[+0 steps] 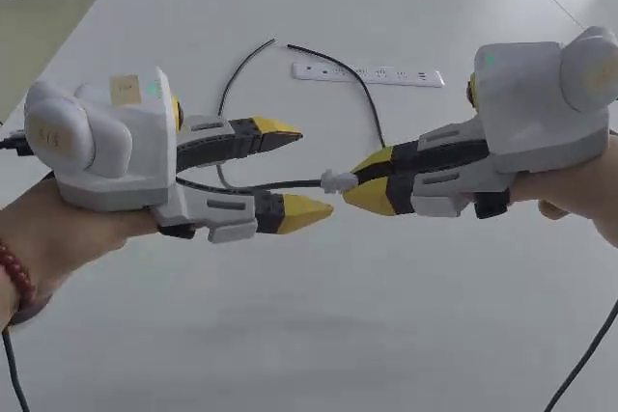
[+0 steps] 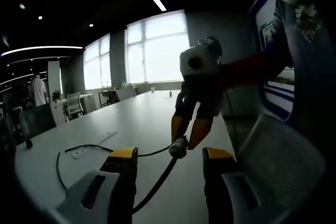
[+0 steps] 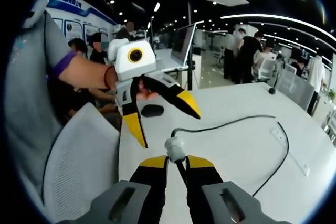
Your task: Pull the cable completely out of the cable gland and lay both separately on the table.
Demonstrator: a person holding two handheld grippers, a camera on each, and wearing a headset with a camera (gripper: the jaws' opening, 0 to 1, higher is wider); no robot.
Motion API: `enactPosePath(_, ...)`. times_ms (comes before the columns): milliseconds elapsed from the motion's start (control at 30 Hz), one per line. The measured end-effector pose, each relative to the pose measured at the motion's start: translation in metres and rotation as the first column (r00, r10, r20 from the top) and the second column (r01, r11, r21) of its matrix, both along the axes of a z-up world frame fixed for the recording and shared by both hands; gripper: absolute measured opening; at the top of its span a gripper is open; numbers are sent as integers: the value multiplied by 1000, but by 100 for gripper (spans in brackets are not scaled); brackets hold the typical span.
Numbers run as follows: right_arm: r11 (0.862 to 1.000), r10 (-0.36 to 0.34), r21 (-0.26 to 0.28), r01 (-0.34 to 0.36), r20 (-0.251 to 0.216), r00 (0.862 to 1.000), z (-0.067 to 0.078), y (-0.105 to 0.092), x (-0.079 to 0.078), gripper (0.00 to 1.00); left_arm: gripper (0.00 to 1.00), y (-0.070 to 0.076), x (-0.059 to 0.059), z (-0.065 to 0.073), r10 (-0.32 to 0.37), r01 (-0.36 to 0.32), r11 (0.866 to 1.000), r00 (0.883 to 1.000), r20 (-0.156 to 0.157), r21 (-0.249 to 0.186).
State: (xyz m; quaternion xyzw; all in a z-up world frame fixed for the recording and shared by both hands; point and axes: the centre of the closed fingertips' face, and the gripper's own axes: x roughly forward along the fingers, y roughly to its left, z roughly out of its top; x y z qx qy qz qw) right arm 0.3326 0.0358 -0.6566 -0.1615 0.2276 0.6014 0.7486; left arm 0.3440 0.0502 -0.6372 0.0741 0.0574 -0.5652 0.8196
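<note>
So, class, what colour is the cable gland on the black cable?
White; the cable gland shows best in the right gripper view.

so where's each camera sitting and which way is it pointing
Head view: on the person's head, looking forward and down at the table; left hand and right hand hold the left gripper and right gripper.
Left gripper view: rides the left gripper, looking along its open fingers at the right gripper and the person's right arm.
Right gripper view: rides the right gripper, facing the left gripper and left arm.
Shared: both gripper views show the cable gland on the cable.
</note>
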Motion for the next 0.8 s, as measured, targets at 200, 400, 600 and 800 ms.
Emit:
enactPosePath(200, 1000, 6, 3, -6, -10, 1000, 2, -2, -4, 8, 45, -11, -10, -2, -75, 75, 997, 997, 20, 23)
enactPosePath(400, 1000, 12, -4, -13, -24, 1000, -2, -4, -9, 8, 35, -24, -23, -10, -154, 153, 987, 988, 26, 44)
enactPosePath(600, 1000, 14, 13, -14, -41, 999, 1, -8, -15, 8, 30, -27, -24, -6, -164, 163, 986, 986, 32, 30)
enactPosePath(800, 1000, 20, 21, -19, -50, 999, 2, -10, -18, 8, 26, -29, -27, -5, -176, 175, 984, 984, 39, 28)
